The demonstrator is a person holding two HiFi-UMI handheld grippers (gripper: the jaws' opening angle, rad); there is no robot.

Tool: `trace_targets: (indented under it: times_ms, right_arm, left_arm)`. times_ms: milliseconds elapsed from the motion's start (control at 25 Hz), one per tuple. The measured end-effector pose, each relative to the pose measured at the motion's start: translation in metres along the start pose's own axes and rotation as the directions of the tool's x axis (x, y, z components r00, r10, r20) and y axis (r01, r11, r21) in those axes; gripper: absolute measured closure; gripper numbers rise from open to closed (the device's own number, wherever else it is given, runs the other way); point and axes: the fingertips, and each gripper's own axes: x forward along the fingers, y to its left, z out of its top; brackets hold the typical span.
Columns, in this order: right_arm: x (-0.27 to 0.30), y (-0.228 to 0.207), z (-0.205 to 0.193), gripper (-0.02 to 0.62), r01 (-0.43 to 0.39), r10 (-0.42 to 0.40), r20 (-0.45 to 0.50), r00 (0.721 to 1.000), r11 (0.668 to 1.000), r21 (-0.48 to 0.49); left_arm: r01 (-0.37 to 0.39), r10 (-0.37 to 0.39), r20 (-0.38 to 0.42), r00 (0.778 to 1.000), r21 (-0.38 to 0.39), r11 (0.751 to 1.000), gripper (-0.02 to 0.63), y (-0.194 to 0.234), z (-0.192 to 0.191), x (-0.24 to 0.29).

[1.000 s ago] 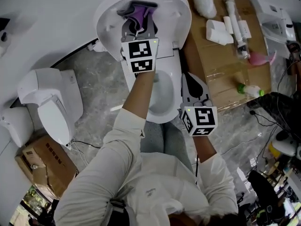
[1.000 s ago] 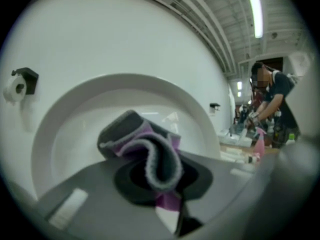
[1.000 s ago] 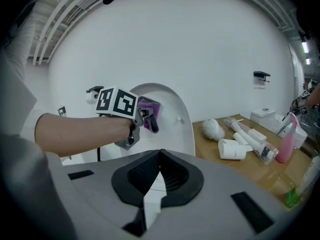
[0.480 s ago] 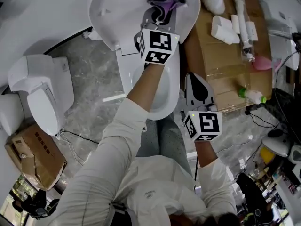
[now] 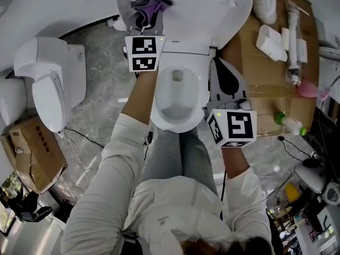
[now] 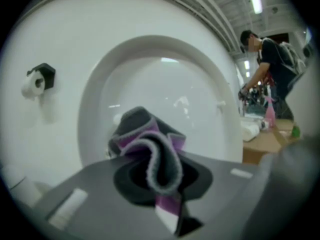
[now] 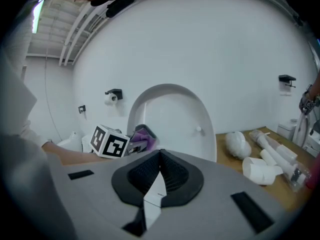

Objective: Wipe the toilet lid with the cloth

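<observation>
The white toilet lid [image 5: 207,7] stands raised at the top of the head view. My left gripper [image 5: 147,8] is shut on a crumpled purple and grey cloth [image 5: 151,3], which is against the left part of the lid's inner face. In the left gripper view the cloth [image 6: 150,151] bulges out of the jaws in front of the lid [image 6: 165,91]. My right gripper [image 5: 218,65] is shut and empty, held beside the bowl [image 5: 178,97] on its right. The right gripper view shows its pads [image 7: 170,171] together, with the lid [image 7: 175,116] and the cloth [image 7: 143,135] beyond.
A second white toilet [image 5: 45,84] stands to the left, with a cardboard box [image 5: 29,153] nearer. On the right a cardboard sheet [image 5: 255,73] carries white parts, a pink item [image 5: 308,89] and a green-capped bottle [image 5: 289,124]. A paper holder [image 6: 39,80] hangs on the wall. A person [image 6: 267,59] stands far right.
My left gripper with the cloth has slid across the lid from its right half to its left part. The right gripper has shifted a little beside the bowl, still shut.
</observation>
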Motion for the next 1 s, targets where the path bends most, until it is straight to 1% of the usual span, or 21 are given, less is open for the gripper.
trace_targets:
  times_ms: [80,200,320,440,520,680,760,840,920,1000]
  right_arm:
    - [0.016,0.007,0.008,0.583,-0.028,0.028,0.017,0.999,1.0,-0.008]
    - [0.033,0.016,0.015,0.583,-0.056,0.057,0.032,0.998,0.998,-0.012]
    - [0.035,0.015,0.012,0.583,-0.062,0.062,0.032,0.998,0.998,-0.009]
    - [0.03,0.002,0.002,0.583,-0.038,0.038,0.019,0.999,0.999,0.0]
    - [0.028,-0.007,-0.008,0.583,-0.02,0.02,0.004,1.0,1.0,-0.003]
    - [0.022,-0.02,-0.023,0.583,0.017,-0.017,-0.016,1.0,1.0,-0.004]
    - [0.019,-0.023,-0.027,0.583,0.029,-0.029,-0.022,0.999,1.0,-0.003]
    - [0.018,-0.025,-0.03,0.583,0.037,-0.037,-0.026,0.999,0.999,-0.002]
    - [0.017,-0.025,-0.034,0.583,0.039,-0.039,-0.029,0.999,0.999,-0.002]
    - [0.017,-0.025,-0.038,0.583,0.041,-0.04,-0.031,0.999,0.999,0.007]
  left_arm:
    - [-0.02,0.02,0.001,1.0,-0.013,1.0,0.557,0.011,-0.006,-0.003]
    - [-0.039,0.04,0.02,0.999,-0.021,0.999,0.557,0.01,-0.009,0.0]
    - [-0.048,0.051,0.049,0.998,-0.062,0.997,0.557,-0.01,-0.009,0.009]
    - [-0.021,0.028,0.079,0.996,-0.099,0.995,0.557,-0.044,-0.012,0.024]
    - [0.023,-0.014,0.09,0.996,-0.098,0.995,0.557,-0.069,-0.014,0.034]
    - [0.147,-0.141,0.09,0.986,-0.067,0.987,0.557,-0.124,-0.018,0.054]
    - [0.217,-0.213,0.08,0.974,-0.037,0.975,0.557,-0.15,-0.023,0.063]
    - [0.294,-0.293,0.058,0.954,-0.009,0.956,0.557,-0.173,-0.031,0.071]
    - [0.339,-0.34,0.044,0.939,0.018,0.94,0.557,-0.184,-0.04,0.075]
    - [0.362,-0.364,0.03,0.931,0.047,0.931,0.557,-0.181,-0.051,0.075]
